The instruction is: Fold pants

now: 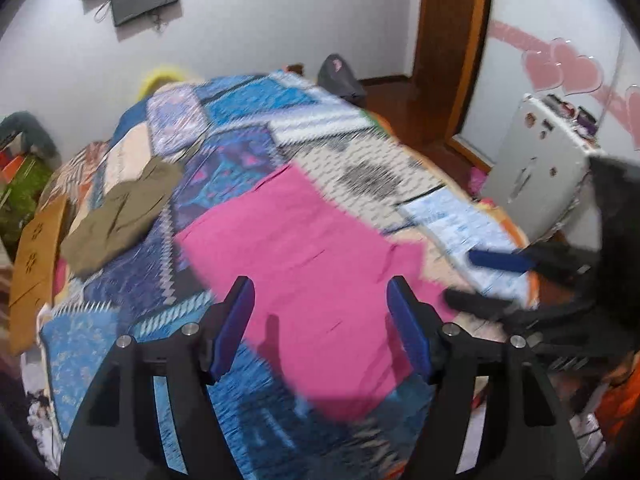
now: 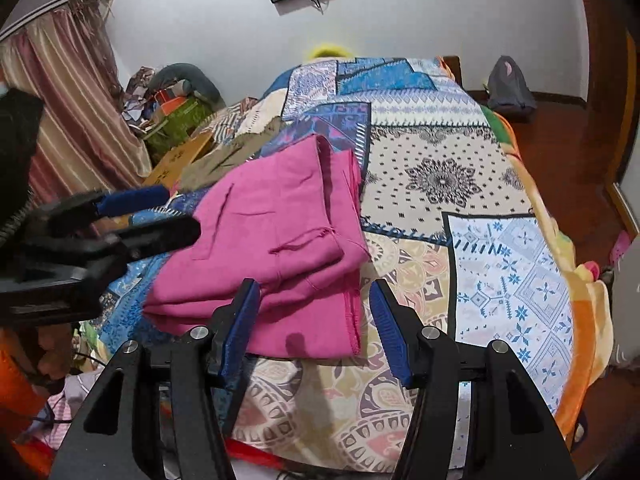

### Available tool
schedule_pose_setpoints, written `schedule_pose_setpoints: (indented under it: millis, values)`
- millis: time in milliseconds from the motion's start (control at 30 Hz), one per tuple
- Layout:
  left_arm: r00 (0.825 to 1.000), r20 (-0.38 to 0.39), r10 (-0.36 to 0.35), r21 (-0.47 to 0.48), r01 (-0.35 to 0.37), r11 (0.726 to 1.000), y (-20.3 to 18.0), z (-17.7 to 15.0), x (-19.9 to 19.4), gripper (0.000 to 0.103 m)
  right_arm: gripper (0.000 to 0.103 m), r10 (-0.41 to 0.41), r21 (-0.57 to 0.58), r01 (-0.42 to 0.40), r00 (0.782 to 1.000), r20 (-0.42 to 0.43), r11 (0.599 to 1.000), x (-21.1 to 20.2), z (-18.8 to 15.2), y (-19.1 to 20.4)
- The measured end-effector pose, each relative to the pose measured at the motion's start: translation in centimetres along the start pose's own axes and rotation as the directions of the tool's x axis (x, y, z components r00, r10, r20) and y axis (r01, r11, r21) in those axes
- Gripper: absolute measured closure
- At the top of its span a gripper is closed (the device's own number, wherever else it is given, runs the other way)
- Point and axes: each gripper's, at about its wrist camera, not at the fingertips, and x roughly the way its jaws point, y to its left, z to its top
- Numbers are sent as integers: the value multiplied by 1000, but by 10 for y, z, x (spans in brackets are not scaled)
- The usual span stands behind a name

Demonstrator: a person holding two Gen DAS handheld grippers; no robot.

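Pink pants (image 1: 304, 264) lie folded in layers on the patchwork bedspread (image 1: 248, 148), near the bed's front edge; they also show in the right wrist view (image 2: 272, 240). My left gripper (image 1: 320, 292) is open and empty, just above the pants' near edge. My right gripper (image 2: 314, 294) is open and empty, over the pants' near right corner. Each gripper shows in the other's view: the right one (image 1: 476, 276) at the pants' right side, the left one (image 2: 176, 208) at their left side, both with jaws apart.
A folded olive garment (image 1: 120, 216) lies on the bed's left side, beside a cardboard piece (image 1: 36, 264). A white cabinet (image 1: 544, 168) stands right of the bed. A dark backpack (image 2: 510, 84) sits on the wooden floor by the far wall. Clutter and a curtain (image 2: 72, 100) are at left.
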Motion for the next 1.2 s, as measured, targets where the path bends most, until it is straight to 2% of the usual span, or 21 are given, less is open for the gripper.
schedule_pose_setpoints:
  millis: [133,300,400,533,633,733,800,933,1067,1200]
  values:
    - [998,-67,16,-40,-18,999,26,-30,9,35,49,7,3,-7,1000,-18,1000,7,-4,5]
    - [988,-143,-61,-49,55,997,21,-53,27,32,49,44,63,-42,999,-31,997,16,-4,2]
    - [992,-118,-44,-15,43,999,11,-54,26,32,49,37,98,-34,999,-27,995,19,-3,1]
    - [998,-54,-22,-26,21,999,21,-40,10,32,49,12,93,-10,1000,-26,996,17,-4,6]
    - [1000,-14,12,-59,-13,998,45,-25,1,32,48,8,88,-6,1000,-28,996,14,-6,8]
    - [997,6,73,-73,-72,995,67,-9,5,31,43,49,98,-44,998,-49,994,18,-11,11]
    - [995,-6,95,-87,-96,992,82,0,17,28,43,50,85,-45,997,-60,995,24,-14,13]
    - [996,-72,54,-150,-65,987,118,19,51,26,43,24,42,-19,992,-123,999,45,-19,11]
    - [989,-102,107,-117,-119,986,130,32,79,26,39,6,14,-4,988,-152,1000,48,-16,-2]
    - [987,-128,94,-84,-105,991,136,41,106,26,39,-19,14,22,985,-172,1000,55,-5,-23]
